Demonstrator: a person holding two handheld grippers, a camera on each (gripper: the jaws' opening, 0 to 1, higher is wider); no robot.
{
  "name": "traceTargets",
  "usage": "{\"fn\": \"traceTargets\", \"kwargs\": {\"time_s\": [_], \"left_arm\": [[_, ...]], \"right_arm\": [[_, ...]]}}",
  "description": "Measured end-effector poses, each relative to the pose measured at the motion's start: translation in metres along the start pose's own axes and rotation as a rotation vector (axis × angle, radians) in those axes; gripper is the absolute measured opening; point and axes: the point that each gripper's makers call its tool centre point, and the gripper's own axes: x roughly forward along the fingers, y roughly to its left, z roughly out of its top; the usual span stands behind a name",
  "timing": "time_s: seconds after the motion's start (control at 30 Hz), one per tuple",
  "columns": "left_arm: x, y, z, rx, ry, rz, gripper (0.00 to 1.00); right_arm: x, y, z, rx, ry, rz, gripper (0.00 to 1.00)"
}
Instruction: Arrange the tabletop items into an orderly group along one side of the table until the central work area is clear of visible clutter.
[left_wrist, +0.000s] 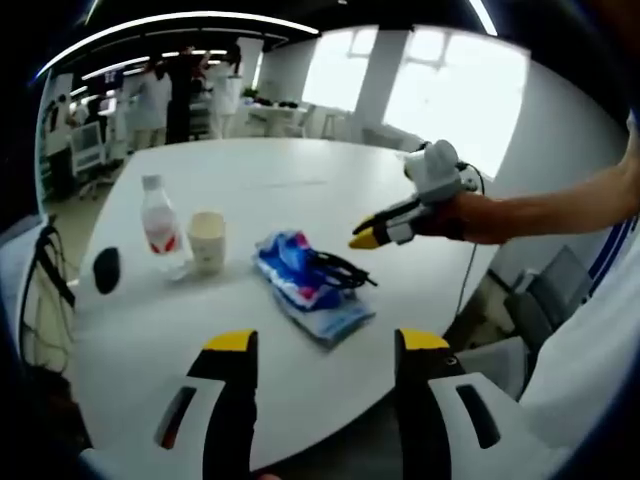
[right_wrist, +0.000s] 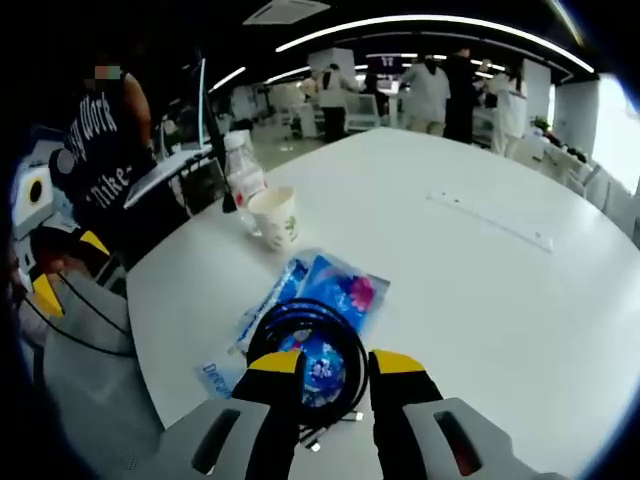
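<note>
**Right claw poised over the coiled cable on the blue packet**

While the right claw (right_wrist: 335, 372) rises from the bottom of the right gripper view, its yellow-tipped jaws stand slightly apart and grip nothing; the black coiled cable (right_wrist: 305, 335) lies just ahead of and partly under the tips, resting on the blue packet (right_wrist: 340, 295) at lower centre of the frame. Further up and to the left stand a paper cup (right_wrist: 275, 217) and, just behind it, a clear bottle (right_wrist: 242, 170), both near the edge of the white counter (right_wrist: 500, 280).

Seen from the left gripper view, the left claw (left_wrist: 325, 345) is wide open and empty at the bottom of the frame, well short of the packet (left_wrist: 305, 285) at centre. The cable (left_wrist: 340, 268) sits on the packet's right side, with the right claw (left_wrist: 365, 238) hovering just beside it, upper right. Bottle (left_wrist: 160, 225) and cup (left_wrist: 207, 240) stand together at centre left, and a dark oval object (left_wrist: 106, 269) lies further left near the counter (left_wrist: 300, 180) edge.
</note>
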Motion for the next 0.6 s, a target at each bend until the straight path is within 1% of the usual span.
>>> {"fn": "traceTargets", "kwargs": {"time_s": [0.07,0.13,0.17,0.23,0.3,0.33,0.4,0.53,0.6], "left_arm": [[0.001,-0.001,-0.003,-0.007,0.001,-0.002,0.54],[0.003,-0.001,-0.005,-0.016,0.005,-0.006,0.54],[0.002,-0.002,-0.004,-0.019,0.004,-0.007,0.53],[0.004,-0.005,-0.004,-0.018,0.006,-0.014,0.53],[0.006,-0.007,-0.005,-0.01,0.013,-0.017,0.53],[0.006,-0.007,-0.006,-0.011,0.014,-0.018,0.53],[0.008,-0.01,-0.006,-0.023,0.015,-0.019,0.53],[0.011,-0.014,-0.011,-0.045,0.019,-0.021,0.52],[0.014,-0.014,-0.016,-0.048,0.026,-0.024,0.52]], "right_arm": [[-0.004,-0.002,-0.009,0.025,-0.001,-0.012,0.24],[-0.007,0.0,-0.012,0.05,-0.012,-0.018,0.23],[-0.009,0.001,-0.014,0.058,-0.014,-0.021,0.23],[-0.014,0.007,-0.023,0.069,-0.01,-0.019,0.23],[-0.016,0.008,-0.032,0.076,0.001,-0.019,0.23],[-0.017,0.004,-0.038,0.087,0.002,-0.022,0.23],[-0.016,0.003,-0.045,0.117,-0.003,-0.023,0.23],[-0.024,0.01,-0.055,0.124,0.001,-0.024,0.22],[-0.029,0.015,-0.064,0.147,0.004,-0.021,0.22]]}}
